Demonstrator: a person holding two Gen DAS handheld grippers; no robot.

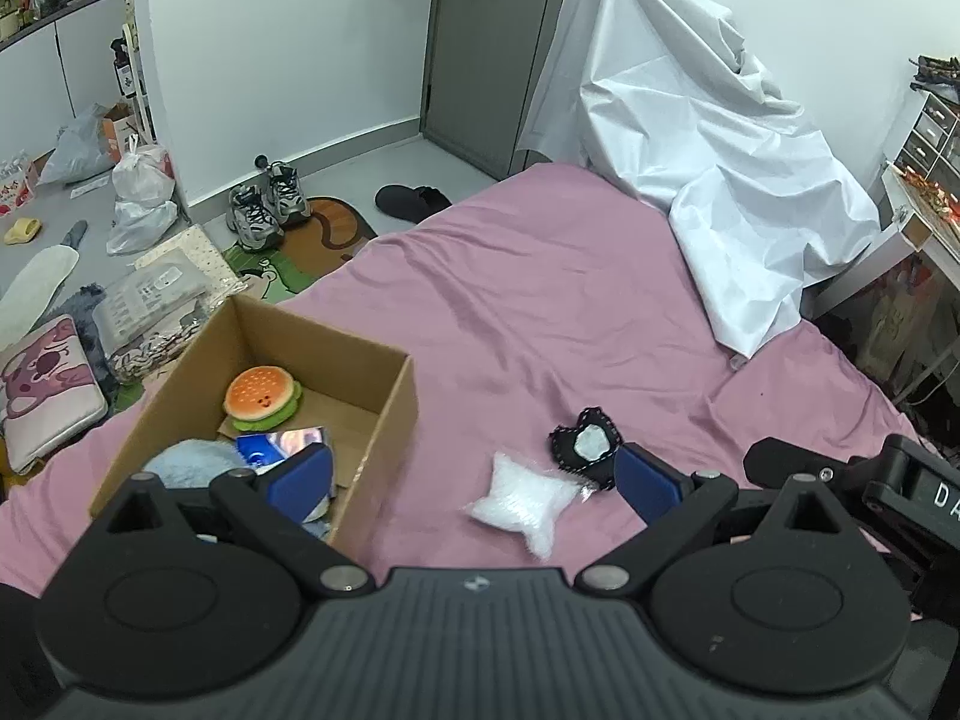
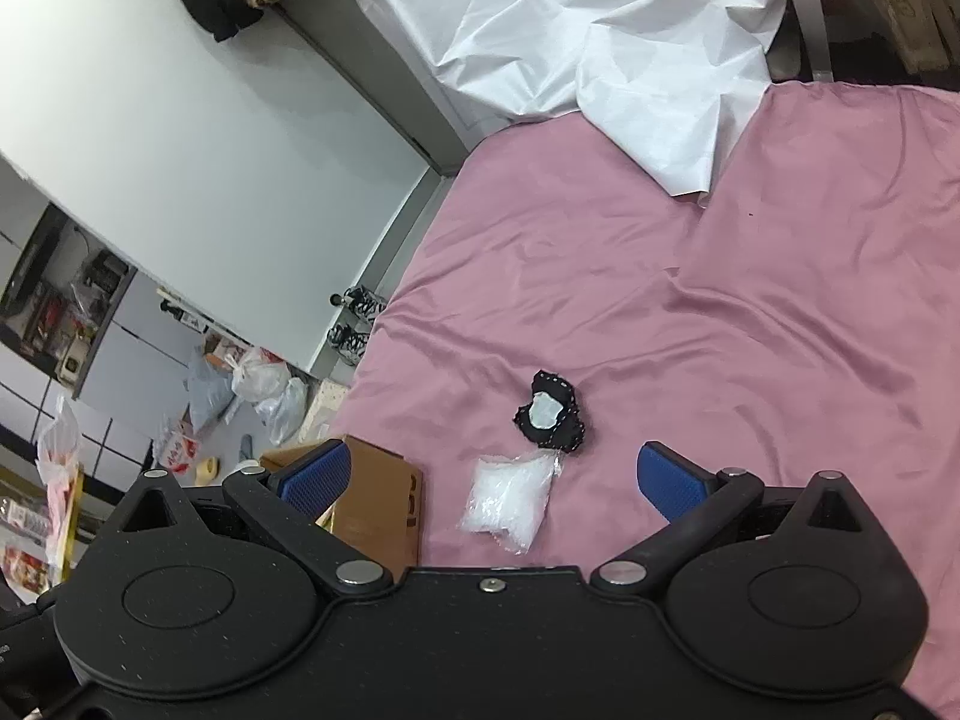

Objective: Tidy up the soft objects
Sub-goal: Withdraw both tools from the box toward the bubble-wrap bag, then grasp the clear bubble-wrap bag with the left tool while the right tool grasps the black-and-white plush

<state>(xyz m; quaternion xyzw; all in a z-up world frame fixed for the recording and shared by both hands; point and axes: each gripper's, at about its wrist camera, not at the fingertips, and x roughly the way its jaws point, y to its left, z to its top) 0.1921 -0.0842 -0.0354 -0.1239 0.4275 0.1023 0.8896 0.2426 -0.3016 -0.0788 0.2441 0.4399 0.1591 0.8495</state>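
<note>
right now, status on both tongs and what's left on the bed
Left tongs open, empty. Right tongs open, empty. White star pillow and black heart patch on pink sheet, outside cardboard box. Nothing blocking.

**Our two handheld grippers, up close**

We see the left gripper (image 1: 477, 483) as a matte black body with a ribbed centre panel, two round hubs, silver pivot pins and blue textured pads on the jaws. Our right gripper (image 2: 492, 480) looks the same, with a small screw at its centre edge and faint specks across the black plastic. From the left wrist view, white letters mark its side
</note>
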